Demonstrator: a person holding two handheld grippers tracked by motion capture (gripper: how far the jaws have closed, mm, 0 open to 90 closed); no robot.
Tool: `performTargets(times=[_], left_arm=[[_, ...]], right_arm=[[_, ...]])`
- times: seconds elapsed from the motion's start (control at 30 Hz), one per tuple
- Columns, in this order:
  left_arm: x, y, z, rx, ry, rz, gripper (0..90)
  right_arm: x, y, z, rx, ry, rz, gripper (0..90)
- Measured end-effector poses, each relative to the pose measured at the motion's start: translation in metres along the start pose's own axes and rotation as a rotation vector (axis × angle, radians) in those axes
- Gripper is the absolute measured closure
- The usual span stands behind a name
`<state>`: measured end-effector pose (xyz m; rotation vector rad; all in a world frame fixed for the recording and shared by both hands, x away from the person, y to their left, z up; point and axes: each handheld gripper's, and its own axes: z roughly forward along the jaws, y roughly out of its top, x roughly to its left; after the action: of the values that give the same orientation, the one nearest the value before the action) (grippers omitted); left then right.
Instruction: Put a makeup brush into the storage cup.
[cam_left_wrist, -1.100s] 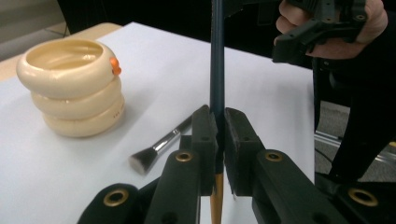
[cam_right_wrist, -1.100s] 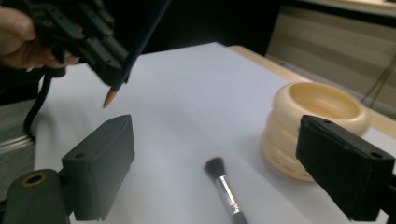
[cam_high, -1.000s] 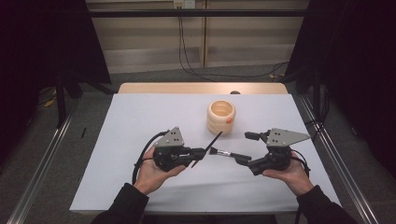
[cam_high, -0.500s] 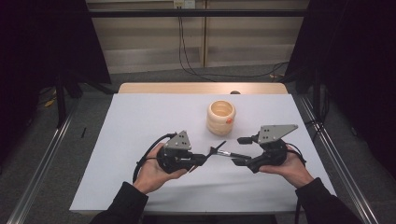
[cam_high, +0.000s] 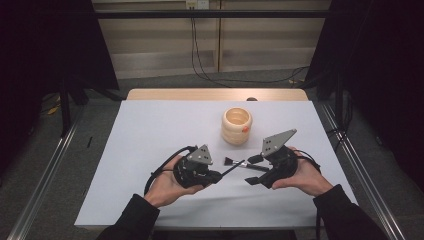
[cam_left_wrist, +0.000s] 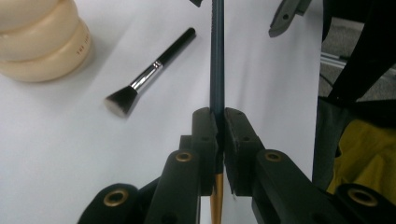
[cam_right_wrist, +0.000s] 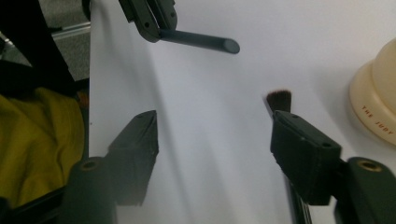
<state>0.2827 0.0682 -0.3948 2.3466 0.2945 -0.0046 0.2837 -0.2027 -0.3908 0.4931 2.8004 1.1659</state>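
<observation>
Gripping a slim, dark, round-ended stick (cam_left_wrist: 217, 60) at frame centre, left gripper (cam_left_wrist: 219, 128) clenched; right gripper (cam_right_wrist: 212, 135) released, jaws closing over bare white table (cam_right_wrist: 196, 116)

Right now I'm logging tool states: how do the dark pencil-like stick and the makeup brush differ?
The dark stick is clamped in the shut left gripper and raised off the table; the makeup brush lies loose on the white table. The stick is plain and uniformly thin; the brush has a silver ferrule and a flared bristle head. Both are slender with dark handles.
</observation>
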Motion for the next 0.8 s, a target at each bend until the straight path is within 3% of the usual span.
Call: performTargets(times=[0.43,0.77,0.8], left_arm=[[-0.010,0.003,0.022,0.154,-0.026,0.048,83.7],[-0.015,0.003,0.029,0.182,-0.046,0.065,83.8],[-0.015,0.003,0.029,0.186,-0.050,0.070,83.8]], right_arm=[[-0.006,0.000,0.009,0.144,0.110,-0.093,53.7],[-0.005,0.006,0.018,0.202,0.137,-0.095,58.0],[-0.005,0.006,0.020,0.200,0.163,-0.110,58.7]])
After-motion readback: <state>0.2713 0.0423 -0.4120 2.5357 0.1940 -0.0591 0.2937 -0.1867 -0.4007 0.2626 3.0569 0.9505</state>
